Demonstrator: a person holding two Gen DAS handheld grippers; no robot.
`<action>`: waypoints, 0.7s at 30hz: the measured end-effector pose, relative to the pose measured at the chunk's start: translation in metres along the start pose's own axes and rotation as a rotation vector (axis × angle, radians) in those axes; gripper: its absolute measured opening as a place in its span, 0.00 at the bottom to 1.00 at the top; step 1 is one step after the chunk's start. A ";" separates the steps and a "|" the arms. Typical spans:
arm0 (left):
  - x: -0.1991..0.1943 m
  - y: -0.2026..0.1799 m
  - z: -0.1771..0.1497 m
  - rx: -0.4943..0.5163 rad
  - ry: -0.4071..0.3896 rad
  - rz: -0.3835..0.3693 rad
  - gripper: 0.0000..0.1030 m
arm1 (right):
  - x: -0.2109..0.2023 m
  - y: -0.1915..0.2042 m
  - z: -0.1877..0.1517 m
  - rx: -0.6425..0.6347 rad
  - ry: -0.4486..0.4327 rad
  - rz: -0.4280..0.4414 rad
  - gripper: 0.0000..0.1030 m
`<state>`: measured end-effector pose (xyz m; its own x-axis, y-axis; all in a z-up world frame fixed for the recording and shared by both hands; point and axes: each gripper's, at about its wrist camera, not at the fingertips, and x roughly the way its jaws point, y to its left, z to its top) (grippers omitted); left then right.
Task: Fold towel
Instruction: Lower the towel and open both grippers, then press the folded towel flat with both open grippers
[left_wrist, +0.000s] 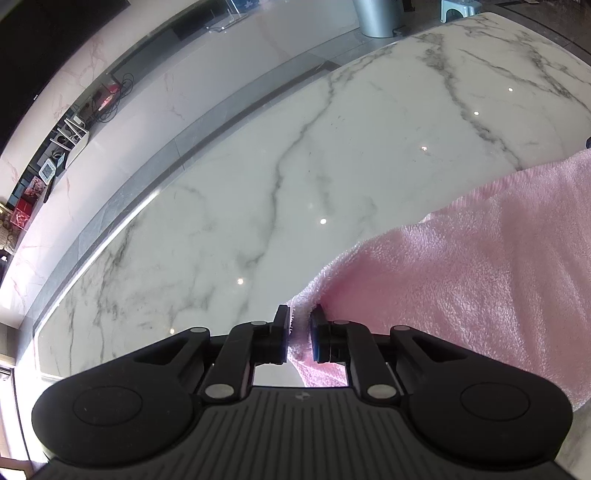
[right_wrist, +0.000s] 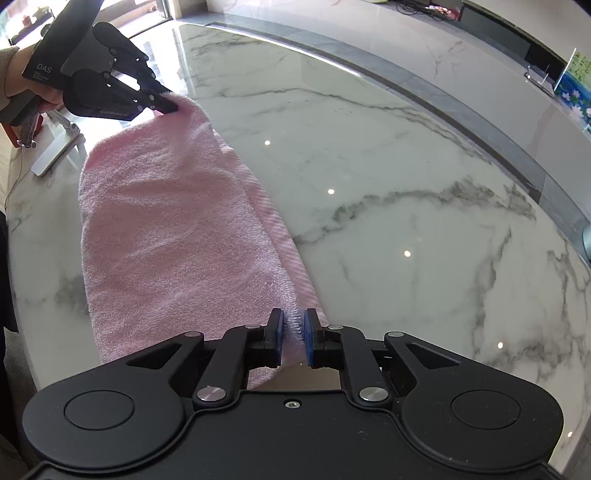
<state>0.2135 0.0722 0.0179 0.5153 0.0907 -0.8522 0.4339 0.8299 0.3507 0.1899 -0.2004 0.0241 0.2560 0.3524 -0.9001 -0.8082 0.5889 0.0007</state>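
Left wrist view: left gripper (left_wrist: 300, 334) jaws slightly parted, a corner of the pink towel (left_wrist: 480, 266) between the pads – pads not visibly pressing, released. Towel lies on the marble table (left_wrist: 258, 184), toward its right edge.

Right wrist view: right gripper (right_wrist: 294, 338) likewise parted around the towel's (right_wrist: 166, 221) near edge. Towel folded lengthwise, stretching to the left gripper (right_wrist: 168, 101) by the table's (right_wrist: 406, 166) far-left edge.

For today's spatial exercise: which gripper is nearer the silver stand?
Left. The left gripper is close beside the silver stand; the right gripper is at the towel's opposite end.
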 end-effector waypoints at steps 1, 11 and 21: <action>-0.003 0.001 0.000 -0.001 -0.006 0.011 0.24 | -0.001 0.000 0.000 0.001 -0.004 -0.007 0.31; -0.060 -0.002 0.006 -0.016 -0.116 0.017 0.33 | -0.022 0.032 -0.004 -0.031 -0.030 -0.001 0.38; -0.051 -0.052 -0.018 -0.013 -0.099 -0.097 0.33 | -0.008 0.095 -0.011 0.030 -0.004 -0.021 0.45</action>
<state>0.1516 0.0347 0.0360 0.5419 -0.0450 -0.8392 0.4761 0.8393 0.2625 0.1053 -0.1554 0.0265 0.2746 0.3424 -0.8985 -0.7866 0.6175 -0.0051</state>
